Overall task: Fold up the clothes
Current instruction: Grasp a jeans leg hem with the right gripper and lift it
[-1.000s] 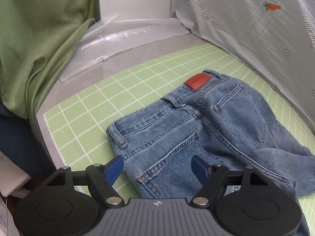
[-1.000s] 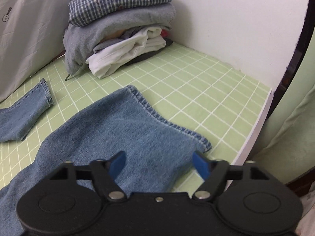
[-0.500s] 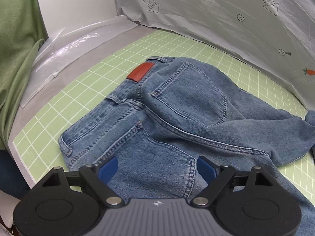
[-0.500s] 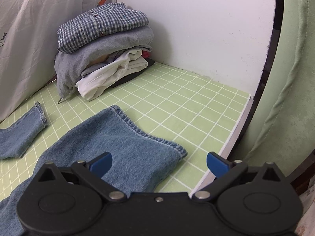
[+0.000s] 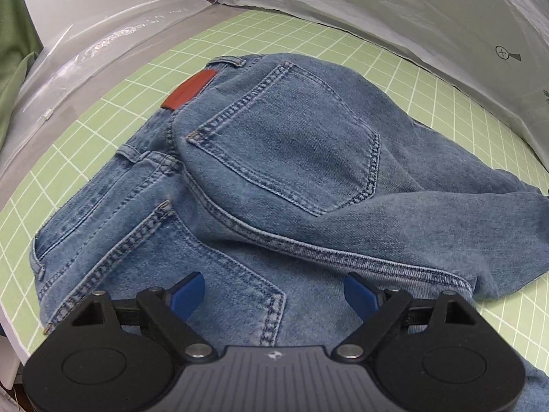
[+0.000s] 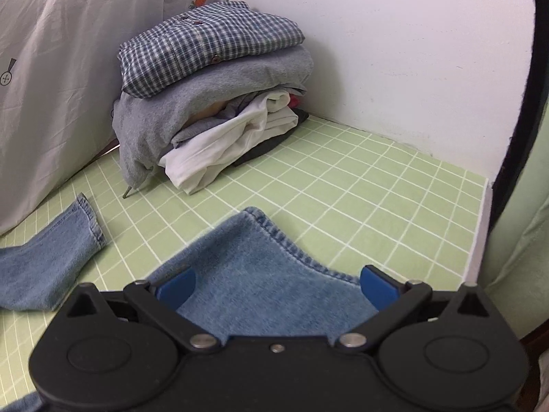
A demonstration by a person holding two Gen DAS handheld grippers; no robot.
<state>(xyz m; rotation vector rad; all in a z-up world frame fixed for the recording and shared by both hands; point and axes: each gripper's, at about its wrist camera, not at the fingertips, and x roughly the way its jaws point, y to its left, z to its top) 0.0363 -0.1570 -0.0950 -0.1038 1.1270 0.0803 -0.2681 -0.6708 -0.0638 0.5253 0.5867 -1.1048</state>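
Blue jeans (image 5: 284,158) lie back side up on the green grid mat (image 5: 103,120), with a red-brown patch (image 5: 189,88) on the waistband. My left gripper (image 5: 274,292) hangs open just above the near back pocket, nothing between its blue fingers (image 5: 187,293). In the right wrist view one leg end (image 6: 260,274) lies under my open right gripper (image 6: 278,286), its hem between the spread fingers (image 6: 377,286) but not pinched. The other leg end (image 6: 51,254) rests at the left.
A stack of folded clothes (image 6: 212,92), a checked shirt on top, stands in the far corner against the white wall (image 6: 394,51). A grey printed sheet (image 5: 411,17) hangs behind the mat. Clear plastic (image 5: 103,44) lies at the left, green fabric (image 6: 514,223) past the right edge.
The left gripper has swung in over the jeans' seat and come lower and closer. The right gripper's fingers spread wider, and it shifted back over the leg hem.
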